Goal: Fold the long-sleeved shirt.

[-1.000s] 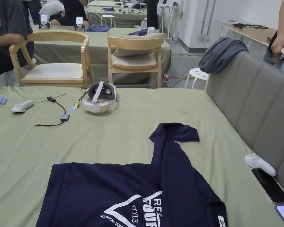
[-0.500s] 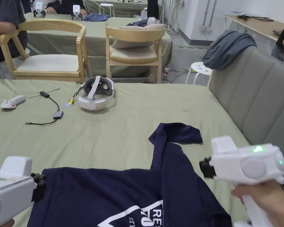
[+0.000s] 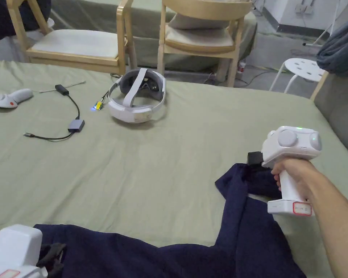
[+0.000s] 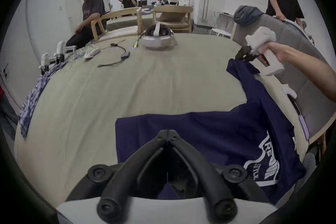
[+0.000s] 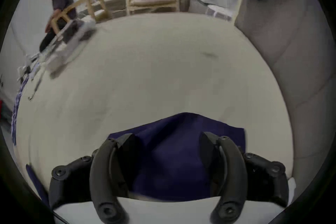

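A navy long-sleeved shirt [image 3: 242, 231] with a white print lies flat on the green table [image 3: 169, 155]. One sleeve runs away from me to its folded end [image 3: 238, 177]. My right gripper [image 3: 255, 158] hovers at that sleeve end. In the right gripper view its jaws stand wide apart, open, with the navy sleeve [image 5: 169, 151] between them. My left gripper [image 3: 50, 253] is at the shirt's near left corner. Its jaws [image 4: 168, 132] are shut tip to tip over the shirt body [image 4: 209, 133]; whether cloth is pinched between them I cannot make out.
A white headset [image 3: 137, 96], a cable with an adapter [image 3: 75, 125] and a white controller [image 3: 12, 98] lie on the far half of the table. Wooden chairs [image 3: 79, 43] stand behind it, a grey sofa back [image 4: 291, 57] along the right. A checked cloth [image 4: 32, 98] hangs at the left edge.
My right gripper has gone forward, away from me, to the sleeve end. The left gripper stays by the shirt's left corner. The head camera has tipped down and closer.
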`<state>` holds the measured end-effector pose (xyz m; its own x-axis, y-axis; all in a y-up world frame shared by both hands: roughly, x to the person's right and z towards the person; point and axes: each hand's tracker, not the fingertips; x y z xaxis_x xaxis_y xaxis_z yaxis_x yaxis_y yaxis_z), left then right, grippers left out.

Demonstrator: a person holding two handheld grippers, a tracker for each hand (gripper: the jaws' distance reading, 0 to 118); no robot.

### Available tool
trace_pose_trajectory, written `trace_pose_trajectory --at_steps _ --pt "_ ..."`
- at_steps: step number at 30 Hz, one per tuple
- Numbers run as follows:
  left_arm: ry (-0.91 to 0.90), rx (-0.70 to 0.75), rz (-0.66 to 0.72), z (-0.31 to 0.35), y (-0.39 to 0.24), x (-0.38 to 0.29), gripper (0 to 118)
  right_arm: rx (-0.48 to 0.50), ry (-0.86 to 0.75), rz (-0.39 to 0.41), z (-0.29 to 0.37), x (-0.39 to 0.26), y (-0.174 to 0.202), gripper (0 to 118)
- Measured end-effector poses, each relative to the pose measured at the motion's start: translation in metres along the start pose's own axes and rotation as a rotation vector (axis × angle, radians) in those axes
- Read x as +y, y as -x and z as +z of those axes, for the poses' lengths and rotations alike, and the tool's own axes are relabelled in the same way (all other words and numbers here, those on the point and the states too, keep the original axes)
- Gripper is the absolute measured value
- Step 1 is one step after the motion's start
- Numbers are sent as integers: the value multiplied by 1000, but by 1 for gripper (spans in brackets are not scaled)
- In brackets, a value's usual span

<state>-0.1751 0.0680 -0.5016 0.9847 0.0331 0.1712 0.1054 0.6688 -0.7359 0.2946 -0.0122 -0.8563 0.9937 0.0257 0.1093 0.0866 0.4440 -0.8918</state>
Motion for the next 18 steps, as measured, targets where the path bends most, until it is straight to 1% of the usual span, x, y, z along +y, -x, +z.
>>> trace_pose_trajectory --at_steps 1,2,3,4,5,6,7,8,9,10,11,12,14,15,17,18 --pt "19 -11 17 -1 3 -3 4 -6 53 14 -13 -6 4 70" --pt "30 -10 26 -2 3 -5 4 13 20 11 -13 -12 6 71" --pt "36 -9 22 -3 3 -8 4 11 -17 -27 3 -16 4 55" --pt "42 -6 18 -3 2 -10 4 55 20 -54 13 -15 6 8" --pt "46 -4 16 -1 1 -10 4 69 22 -12 18 -16 9 0" --pt "50 -6 12 0 0 -11 4 39 45 32 20 -25 10 0" --pt "50 -17 11 1 -2 -11 4 -6 73 89 19 -20 11 0" --pt "48 -25 13 3 -4 -10 4 -18 48 127 25 -23 10 0" --pt "40 -34 20 8 -6 -10 4 -7 -5 142 35 -28 7 0" --pt "18 -55 33 16 -6 -9 4 23 -47 89 54 -30 0 0" --pt "9 -63 35 22 -7 -8 4 43 -78 58 96 -42 13 0" --pt "4 -59 29 30 -9 -8 4 81 -111 40 127 -48 13 0" --pt "-35 -56 16 48 -10 -8 4 100 -210 52 187 -62 11 0" --pt "-47 -60 14 57 -11 -8 4 113 -252 66 197 -56 6 0" --pt "-79 -84 18 76 -10 -10 4 159 -332 52 253 -81 4 0" --pt "-93 -87 22 87 -11 -12 4 171 -363 80 281 -99 5 0"
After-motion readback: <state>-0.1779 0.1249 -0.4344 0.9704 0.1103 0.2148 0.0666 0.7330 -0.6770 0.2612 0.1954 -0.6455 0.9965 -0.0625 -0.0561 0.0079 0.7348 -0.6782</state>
